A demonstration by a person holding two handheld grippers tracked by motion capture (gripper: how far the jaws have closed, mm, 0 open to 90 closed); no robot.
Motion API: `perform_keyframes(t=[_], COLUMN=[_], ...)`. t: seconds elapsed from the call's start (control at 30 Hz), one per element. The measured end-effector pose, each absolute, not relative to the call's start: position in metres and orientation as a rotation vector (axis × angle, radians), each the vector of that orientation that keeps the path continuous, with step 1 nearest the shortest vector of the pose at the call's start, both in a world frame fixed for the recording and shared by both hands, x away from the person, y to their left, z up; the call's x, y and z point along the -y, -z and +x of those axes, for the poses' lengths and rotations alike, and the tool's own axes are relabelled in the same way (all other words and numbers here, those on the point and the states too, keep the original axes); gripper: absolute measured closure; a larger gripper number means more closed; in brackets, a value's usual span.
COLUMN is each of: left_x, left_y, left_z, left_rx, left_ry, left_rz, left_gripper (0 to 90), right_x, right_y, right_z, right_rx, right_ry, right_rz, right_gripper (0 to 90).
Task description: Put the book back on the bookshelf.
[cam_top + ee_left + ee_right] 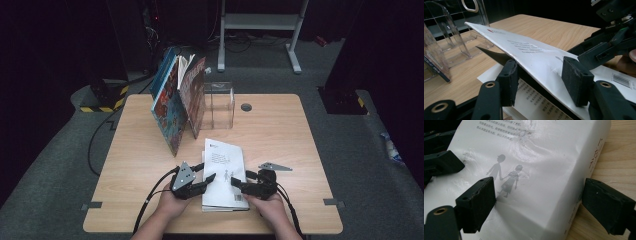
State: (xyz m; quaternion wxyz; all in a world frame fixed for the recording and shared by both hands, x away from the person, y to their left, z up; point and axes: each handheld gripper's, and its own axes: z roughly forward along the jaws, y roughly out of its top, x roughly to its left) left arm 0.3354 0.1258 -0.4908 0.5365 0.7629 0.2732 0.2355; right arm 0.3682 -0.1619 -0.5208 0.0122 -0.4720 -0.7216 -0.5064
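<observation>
High view showed the white paperback (224,175) lying flat at the six o'clock edge of the table (280,130), between my two hands. My left gripper (541,75) had its fingers about the raised back cover, one beneath and one above, though I could not tell whether they pinched it; my right gripper (536,200) straddled the spine corner with fingers released. I judged the glossy, already dimpled cover thin, floppy and slippery, so the stiff spine was the safer hold.
</observation>
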Motion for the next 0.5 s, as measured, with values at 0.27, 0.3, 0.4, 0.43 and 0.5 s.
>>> perform_keyframes(t=[0.27, 0.3, 0.4, 0.43, 0.5], left_x=[-0.125, -0.125, -0.125, -0.125, -0.125], left_y=[0.489, 0.489, 0.488, 0.488, 0.488], left_z=[0.333, 0.332, 0.331, 0.330, 0.329], left_rx=[-0.629, -0.627, -0.613, -0.609, -0.594], left_ry=[-0.586, -0.587, -0.601, -0.605, -0.620], left_rz=[1.814, 1.813, 1.814, 1.812, 1.813], left_gripper=[48.8, 48.8, 48.8, 48.7, 48.7], right_x=[0.163, 0.163, 0.163, 0.164, 0.164], right_y=[0.524, 0.524, 0.523, 0.524, 0.524], right_z=[0.376, 0.376, 0.378, 0.379, 0.380], right_rx=[2.178, 2.172, 2.156, 2.144, 2.119], right_ry=[1.539, 1.533, 1.523, 1.526, 1.527], right_rz=[-1.459, -1.462, -1.463, -1.461, -1.464], right_gripper=[7.4, 7.4, 7.3, 7.3, 7.3])
